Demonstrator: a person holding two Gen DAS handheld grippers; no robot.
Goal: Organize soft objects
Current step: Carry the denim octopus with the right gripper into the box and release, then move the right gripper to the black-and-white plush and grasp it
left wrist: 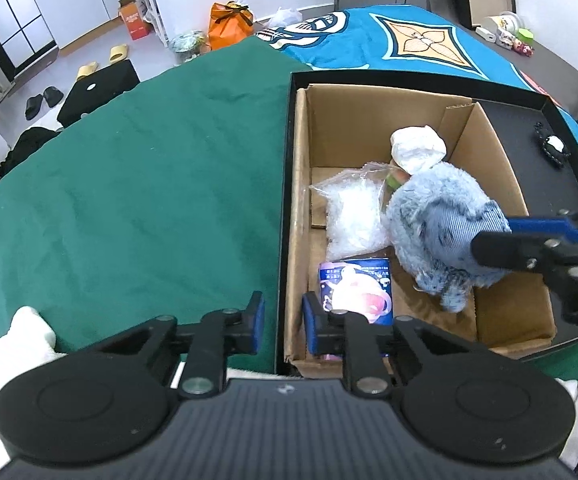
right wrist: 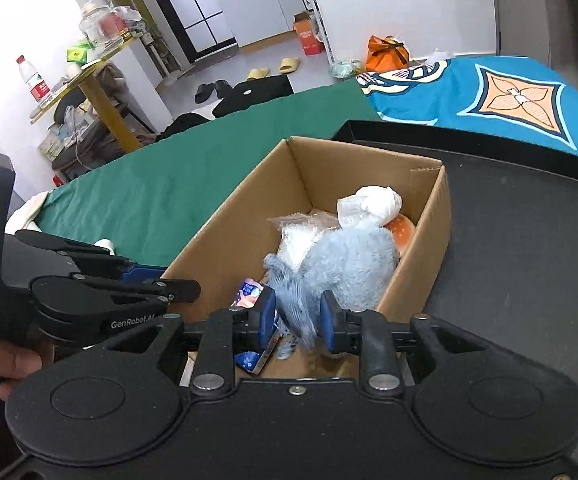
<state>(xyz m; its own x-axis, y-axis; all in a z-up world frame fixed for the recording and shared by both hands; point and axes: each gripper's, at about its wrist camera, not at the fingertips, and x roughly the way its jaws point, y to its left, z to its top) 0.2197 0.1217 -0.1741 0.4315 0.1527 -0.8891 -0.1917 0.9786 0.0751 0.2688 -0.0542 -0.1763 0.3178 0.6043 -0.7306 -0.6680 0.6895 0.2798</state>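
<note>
A cardboard box point(left wrist: 489, 148) point(right wrist: 225, 216) stands in a black tray point(left wrist: 529, 120) point(right wrist: 509, 220). In it lie a fluffy blue plush toy point(left wrist: 437, 216) point(right wrist: 349, 264), a clear bag of white filling point(left wrist: 353, 216), a white wrapped bundle point(left wrist: 417, 146) point(right wrist: 373, 202) and a purple packet point(left wrist: 355, 290) point(right wrist: 251, 294). My right gripper point(right wrist: 297, 318) point(left wrist: 489, 236) is inside the box, shut on the plush toy's striped part. My left gripper point(left wrist: 283, 320) point(right wrist: 161, 280) is open and empty over the box's near left wall.
A green cloth point(left wrist: 129, 200) covers the surface left of the tray. A blue patterned blanket point(left wrist: 409, 40) lies behind. A small black and white object point(left wrist: 551, 148) sits in the tray at right. White cloth point(left wrist: 29, 332) lies at the near left.
</note>
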